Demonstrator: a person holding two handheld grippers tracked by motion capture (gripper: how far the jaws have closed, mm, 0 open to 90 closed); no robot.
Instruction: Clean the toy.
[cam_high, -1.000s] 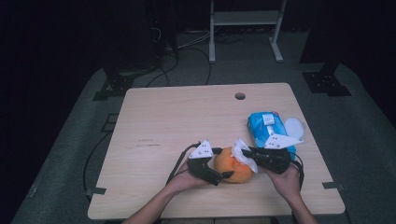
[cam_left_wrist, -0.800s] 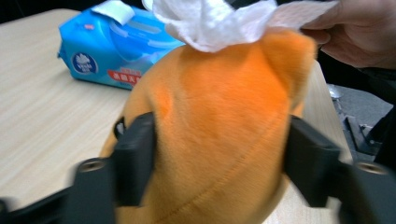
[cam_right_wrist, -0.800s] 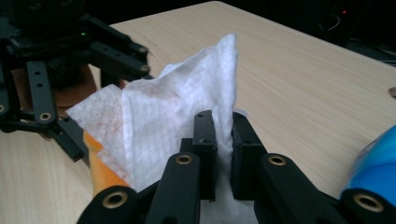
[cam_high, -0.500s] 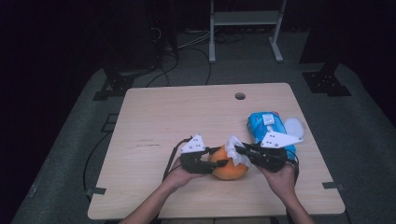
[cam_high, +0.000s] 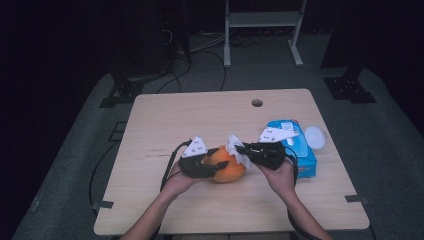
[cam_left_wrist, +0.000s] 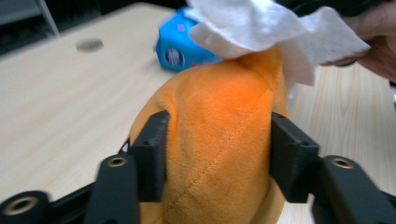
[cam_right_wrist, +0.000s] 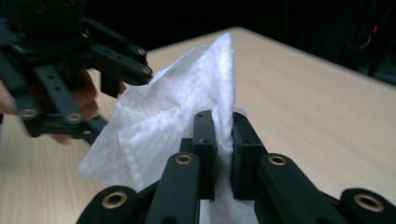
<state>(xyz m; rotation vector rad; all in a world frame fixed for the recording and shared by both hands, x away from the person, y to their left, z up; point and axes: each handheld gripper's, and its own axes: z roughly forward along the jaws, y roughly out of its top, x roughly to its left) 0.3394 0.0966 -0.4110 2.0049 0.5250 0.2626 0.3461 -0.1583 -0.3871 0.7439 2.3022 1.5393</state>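
Keep the left gripper (cam_left_wrist: 217, 154), whose jaws have just been closing, clamped on the orange plush toy (cam_high: 226, 165) at the table's (cam_high: 165, 125) near middle. Wipe its top using the tissue (cam_right_wrist: 168, 116) pinched in the right gripper (cam_right_wrist: 223, 140); press lightly.

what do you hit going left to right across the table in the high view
left gripper clamped on the orange plush toy → white tissue pinched by the right gripper → blue tissue pack → white round lid
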